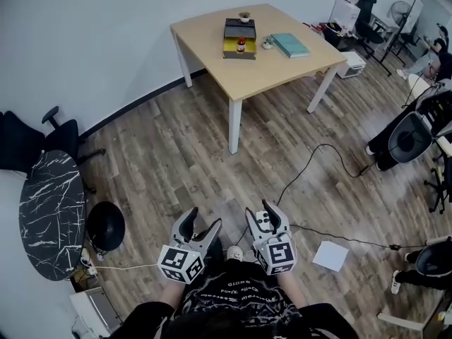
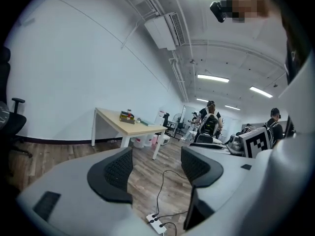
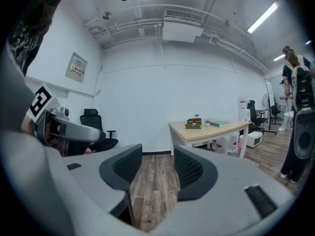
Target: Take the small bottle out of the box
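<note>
A dark box (image 1: pixel 239 39) with a yellow inside stands on the far wooden table (image 1: pixel 212 30). A small red-capped bottle (image 1: pixel 241 46) stands upright at the box's open front. Both grippers are held close to my body, well away from the table over the wood floor. My left gripper (image 1: pixel 201 222) is open with nothing between its pads. My right gripper (image 1: pixel 261 214) is open and empty too. In the left gripper view the box (image 2: pixel 127 117) is tiny beyond the left gripper (image 2: pixel 156 168). The right gripper view shows the box (image 3: pixel 193 124) far past the right gripper (image 3: pixel 157 168).
A teal book (image 1: pixel 290 44) and a small pot (image 1: pixel 267 44) lie beside the box. A cable (image 1: pixel 311 161) runs across the floor, with a white sheet (image 1: pixel 330 255) near my right. A black chair (image 1: pixel 42 136) and marble table (image 1: pixel 51 214) stand left; seated people are at the right.
</note>
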